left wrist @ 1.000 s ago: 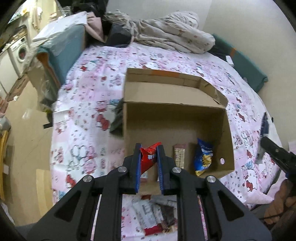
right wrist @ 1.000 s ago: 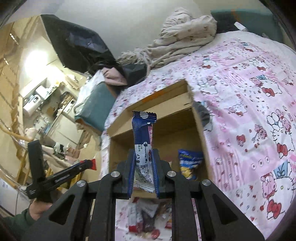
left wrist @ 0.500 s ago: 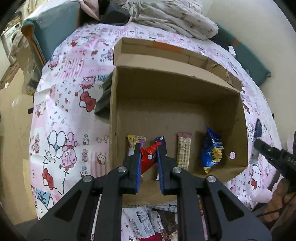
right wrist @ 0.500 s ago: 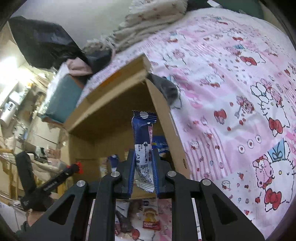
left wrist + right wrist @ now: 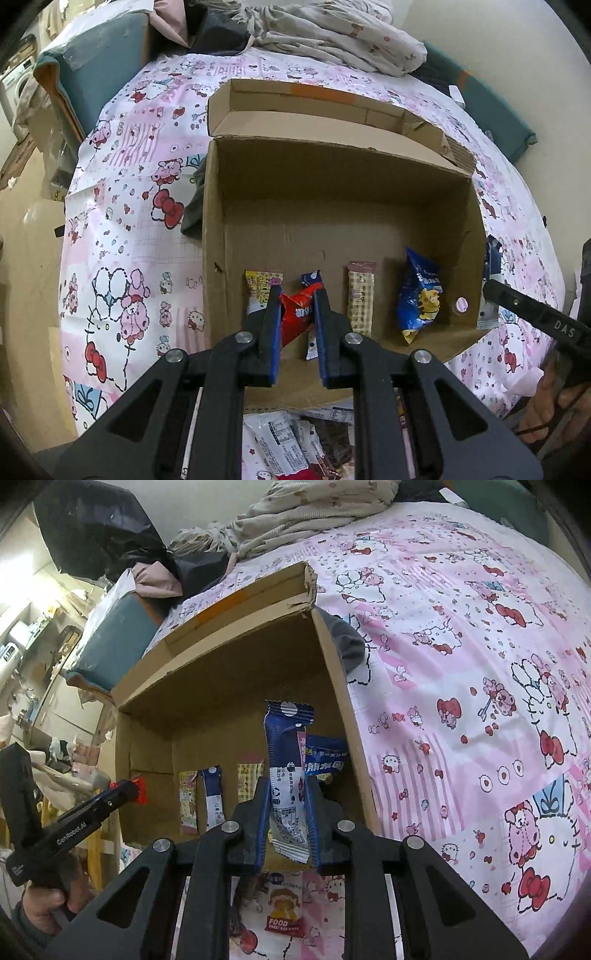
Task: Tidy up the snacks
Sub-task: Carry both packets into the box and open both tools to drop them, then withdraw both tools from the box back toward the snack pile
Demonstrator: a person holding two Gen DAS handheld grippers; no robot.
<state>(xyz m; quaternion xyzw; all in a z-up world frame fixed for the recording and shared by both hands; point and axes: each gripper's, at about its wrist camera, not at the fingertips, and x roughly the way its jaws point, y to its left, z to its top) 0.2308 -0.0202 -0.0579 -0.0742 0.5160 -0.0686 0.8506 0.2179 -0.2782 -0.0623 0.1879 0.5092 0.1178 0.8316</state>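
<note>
The left gripper (image 5: 295, 295) covers the lower half of the red packet (image 5: 300, 314) and most of the dark blue packet (image 5: 311, 280) behind it, so neither label can be read. The yellow packet (image 5: 260, 286) loses its right side behind a finger (image 5: 271, 325). In the right wrist view the box (image 5: 332, 657) wall hides most of the blue bag (image 5: 327, 755) (only its top shows). The loose snacks (image 5: 291, 443) below the box are cut off by the frame and the gripper bodies. Print on the navy packet (image 5: 286, 760) is too small to read.
</note>
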